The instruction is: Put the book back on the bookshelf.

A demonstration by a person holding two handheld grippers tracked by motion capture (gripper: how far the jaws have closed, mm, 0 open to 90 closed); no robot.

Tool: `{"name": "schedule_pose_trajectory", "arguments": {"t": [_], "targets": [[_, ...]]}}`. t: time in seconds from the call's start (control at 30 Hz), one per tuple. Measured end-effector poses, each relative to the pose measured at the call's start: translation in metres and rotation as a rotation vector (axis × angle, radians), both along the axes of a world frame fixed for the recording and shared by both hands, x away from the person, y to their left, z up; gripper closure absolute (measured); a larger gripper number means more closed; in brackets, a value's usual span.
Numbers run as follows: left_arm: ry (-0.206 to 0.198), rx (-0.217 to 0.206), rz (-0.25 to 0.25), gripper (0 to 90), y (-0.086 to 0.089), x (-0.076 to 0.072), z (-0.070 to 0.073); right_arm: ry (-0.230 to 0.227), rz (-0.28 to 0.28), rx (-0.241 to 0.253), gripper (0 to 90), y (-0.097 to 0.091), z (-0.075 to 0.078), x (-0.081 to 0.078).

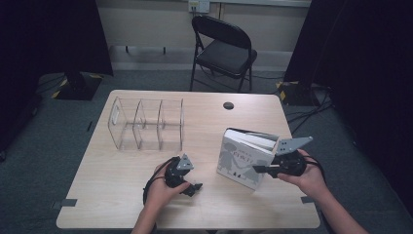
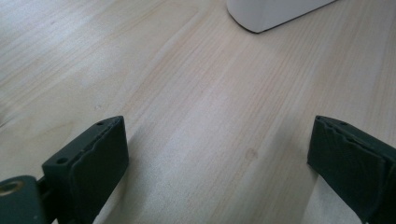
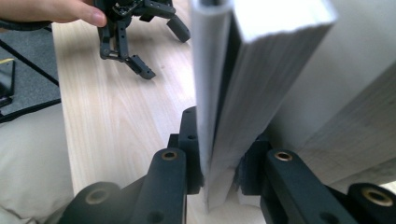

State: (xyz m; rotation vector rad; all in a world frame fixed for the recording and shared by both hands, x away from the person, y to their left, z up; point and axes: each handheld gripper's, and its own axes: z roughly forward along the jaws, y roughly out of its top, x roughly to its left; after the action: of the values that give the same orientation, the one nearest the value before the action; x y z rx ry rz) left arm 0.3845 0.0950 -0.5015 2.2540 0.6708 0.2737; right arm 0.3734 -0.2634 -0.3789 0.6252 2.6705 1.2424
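The book (image 2: 275, 13), ahead of the left gripper (image 2: 217, 163), is cut off by the frame's top edge; its cover print (image 1: 241, 158) is too small to read.

Book (image 1: 243, 157): white, stands upright on the table (image 1: 112, 195), right side.
Right gripper (image 1: 260, 169): closed on the book's edge.
Left gripper (image 1: 195, 187): jaws apart, holds nothing.
Clear organizer (image 1: 146, 124): far left.

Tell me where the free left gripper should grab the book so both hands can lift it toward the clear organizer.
The book stands upright, the right gripper clamped on its right edge. Bring the open left gripper in from the left, probably pinching the spine-side edge across its thickness, since the covers are too broad.
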Motion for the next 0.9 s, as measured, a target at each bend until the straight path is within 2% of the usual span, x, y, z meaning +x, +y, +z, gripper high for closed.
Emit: {"name": "schedule_pose_trajectory", "arguments": {"t": [0.47,0.8,0.9], "targets": [[0.002,0.004,-0.003,4.3,0.0,0.0004,0.0001,0.012,0.041,-0.008,76.3,0.0046,0.0011,-0.0069],[0.003,0.005,-0.001,4.0,-0.0002,0.0006,0.0,0.023,0.04,-0.026,75.7,0.0049,0.0027,-0.0045],[0.006,0.006,-0.009,1.3,-0.0017,0.0007,-0.0005,0.029,0.039,-0.026,75.3,0.0049,0.0027,-0.0043]]}}
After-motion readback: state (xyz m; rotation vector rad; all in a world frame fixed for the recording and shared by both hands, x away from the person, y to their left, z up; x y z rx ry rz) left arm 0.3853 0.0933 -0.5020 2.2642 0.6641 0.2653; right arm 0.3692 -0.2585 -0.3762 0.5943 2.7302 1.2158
